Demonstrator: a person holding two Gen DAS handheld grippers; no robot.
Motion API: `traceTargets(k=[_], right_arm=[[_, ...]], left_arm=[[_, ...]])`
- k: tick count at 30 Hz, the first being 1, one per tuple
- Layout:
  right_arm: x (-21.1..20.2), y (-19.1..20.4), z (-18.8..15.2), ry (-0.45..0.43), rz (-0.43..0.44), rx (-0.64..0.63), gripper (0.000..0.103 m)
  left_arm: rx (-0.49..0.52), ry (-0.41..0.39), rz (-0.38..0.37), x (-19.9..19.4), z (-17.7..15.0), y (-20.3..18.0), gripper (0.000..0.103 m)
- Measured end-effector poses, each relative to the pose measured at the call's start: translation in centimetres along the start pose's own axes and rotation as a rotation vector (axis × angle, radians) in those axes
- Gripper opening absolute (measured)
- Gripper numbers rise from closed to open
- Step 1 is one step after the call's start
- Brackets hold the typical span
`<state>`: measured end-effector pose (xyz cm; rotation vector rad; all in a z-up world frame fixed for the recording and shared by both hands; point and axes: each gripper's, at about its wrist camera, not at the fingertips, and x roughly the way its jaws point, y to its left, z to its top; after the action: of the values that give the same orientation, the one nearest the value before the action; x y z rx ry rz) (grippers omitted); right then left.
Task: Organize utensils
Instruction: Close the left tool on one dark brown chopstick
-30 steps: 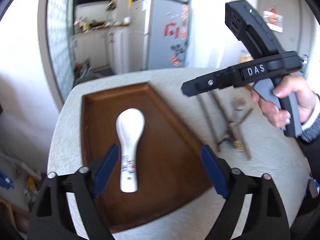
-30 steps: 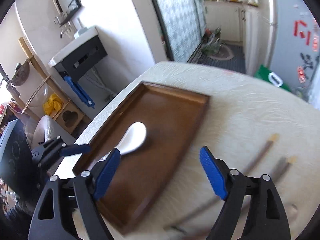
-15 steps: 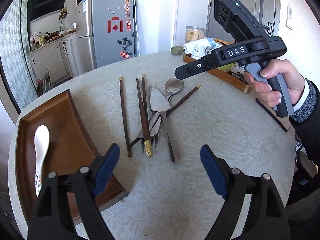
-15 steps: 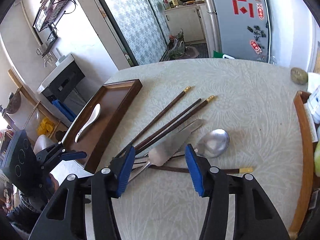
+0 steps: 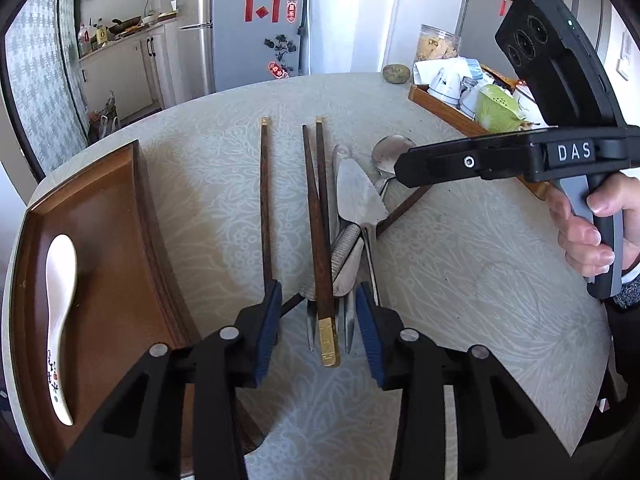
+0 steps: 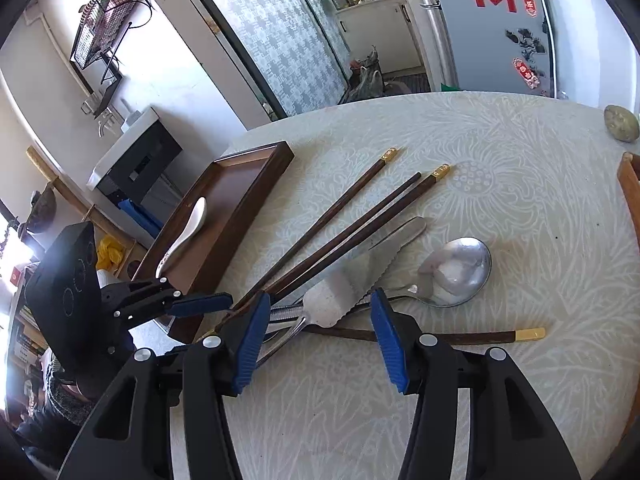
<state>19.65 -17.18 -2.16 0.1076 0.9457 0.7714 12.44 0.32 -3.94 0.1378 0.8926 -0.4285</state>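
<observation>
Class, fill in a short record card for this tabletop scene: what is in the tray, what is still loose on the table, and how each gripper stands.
tray: holds one white spoon
table: chopsticks, cake server, metal spoon, piled loose
left gripper: has just been closing; fingers straddle a gold-tipped chopstick, not pressing it
right gripper: open above the cake server

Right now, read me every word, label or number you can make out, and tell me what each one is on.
"DAS": white letters on the right tool's body.
Red stickers on the fridge: characters, too blurred to read.
Marks on the white spoon's handle: too small to read.
Gold chopstick tips: engraving, unreadable.
</observation>
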Motion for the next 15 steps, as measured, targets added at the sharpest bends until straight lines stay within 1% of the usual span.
traceTargets(k=[1,4,6,8,9,11,15], right_arm=[[0.1,0.0,0.1,0.0,0.001,0.003,0.053],[0.5,-0.4,0.5,0.0,-0.007,0.027,0.053],[0.8,-1.1,1.0,-0.003,-0.007,0.077,0.053],[1.1,-1.9,1.6,-0.01,0.012,0.134,0.055],[1.2,-2.1,1.8,-0.015,0.021,0.157,0.056],[1.5,-2.6,2.3,-0.028,0.04,0.208,0.066],[2.2,-2.7,3.0,-0.035,0.047,0.245,0.068]], left_arm=[[0.005,0.002,0.008,0.2,0.0,-0.2,0.038],[0.003,0.007,0.014,0.4,0.1,0.0,0.033],[0.004,0.005,0.019,0.5,0.1,0.1,0.027],[0.002,0.003,0.016,0.5,0.1,0.3,0.025],[0.003,0.001,0.02,0.4,0.1,0.3,0.013],[-0.001,0.003,0.004,0.3,-0.1,0.4,0.012],[0.009,0.0,0.003,0.2,-0.3,0.2,0.012]])
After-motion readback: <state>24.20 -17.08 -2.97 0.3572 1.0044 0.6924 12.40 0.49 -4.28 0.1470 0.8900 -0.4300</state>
